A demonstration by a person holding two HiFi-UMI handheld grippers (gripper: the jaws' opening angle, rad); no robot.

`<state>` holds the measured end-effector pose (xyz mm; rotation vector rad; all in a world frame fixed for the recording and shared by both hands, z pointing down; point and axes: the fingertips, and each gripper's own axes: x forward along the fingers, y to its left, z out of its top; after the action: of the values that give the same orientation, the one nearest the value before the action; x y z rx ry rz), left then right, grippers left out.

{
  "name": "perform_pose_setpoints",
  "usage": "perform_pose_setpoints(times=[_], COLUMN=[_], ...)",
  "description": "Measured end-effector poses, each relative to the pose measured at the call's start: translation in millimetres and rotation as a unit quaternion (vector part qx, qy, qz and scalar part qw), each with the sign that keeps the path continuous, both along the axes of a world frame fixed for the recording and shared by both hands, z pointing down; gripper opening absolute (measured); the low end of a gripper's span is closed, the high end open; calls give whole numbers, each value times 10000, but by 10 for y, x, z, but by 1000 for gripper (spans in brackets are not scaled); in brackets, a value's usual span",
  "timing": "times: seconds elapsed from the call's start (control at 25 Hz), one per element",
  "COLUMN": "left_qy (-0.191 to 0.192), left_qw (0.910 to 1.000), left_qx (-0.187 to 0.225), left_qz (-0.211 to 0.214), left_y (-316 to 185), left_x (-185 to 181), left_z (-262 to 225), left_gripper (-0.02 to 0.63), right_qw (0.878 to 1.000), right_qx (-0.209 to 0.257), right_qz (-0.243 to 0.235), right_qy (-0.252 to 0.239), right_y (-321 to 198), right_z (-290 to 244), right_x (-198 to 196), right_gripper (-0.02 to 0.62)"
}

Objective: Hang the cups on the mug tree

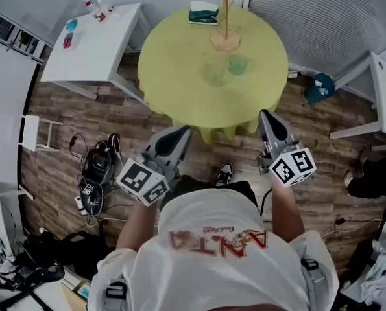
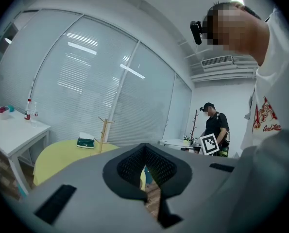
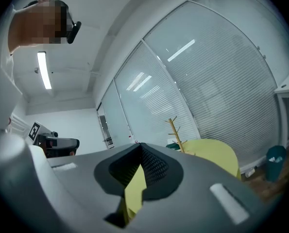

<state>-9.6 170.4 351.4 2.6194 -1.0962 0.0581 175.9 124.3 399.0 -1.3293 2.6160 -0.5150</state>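
Head view: round yellow table (image 1: 173, 57) ahead of me, both grippers held short of its near edge, over the wood floor. Mug tree (image 1: 225, 19) stands upright on the far side of the table, a green box (image 1: 204, 13) just beside it. Two cups stand on the cloth between me and the tree: a greener cup (image 1: 238, 63) and a paler cup (image 1: 213, 74), near each other, neither on a peg yet. Both lie straight ahead and off toward my right. Right gripper (image 1: 268, 118) is the nearer one to the greener cup; the paler cup sits about midway between it and the left gripper (image 1: 180, 133). I cannot make out the handle directions. Left gripper view: left gripper (image 2: 145, 165) has its jaws together with nothing in them; the tree (image 2: 103, 132) shows ahead and left of the jaw line, cups hidden behind the gripper body. Right gripper view: right gripper (image 3: 142, 166) is closed too, and empty; the tree (image 3: 176, 130) shows ahead and right of the jaws, cups again out of sight. My read: jaws must part before any reach.
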Motion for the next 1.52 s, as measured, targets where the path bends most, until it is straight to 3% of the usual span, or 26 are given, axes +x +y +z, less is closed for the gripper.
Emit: perform_pose_setpoints(times=[0.36,0.72,0.96,1.16,1.52], left_qy=[-8,255,341,353,367], left_qw=[10000,9986,9976,9968,9940], left_qx=[-45,-42,76,-78,-406], left_qz=[24,457,596,718,952], left_y=[-492,-1245,-1898,-2319,-2696], left_x=[216,254,-33,-349,-382], left_z=[82,168,136,317,626], left_gripper=[-5,-5,-5,-5,-5], right_qw=[9997,9978,9960,9938,9803], right_qx=[-229,-217,-276,-354,-1008], right_qz=[72,541,628,706,894], right_qy=[-9,324,574,782,1447], right_y=[-386,-952,-1495,-1896,-2087], right_z=[268,250,192,221,837], right_x=[192,283,-35,-339,-261], right_gripper=[2,2,2,3,5])
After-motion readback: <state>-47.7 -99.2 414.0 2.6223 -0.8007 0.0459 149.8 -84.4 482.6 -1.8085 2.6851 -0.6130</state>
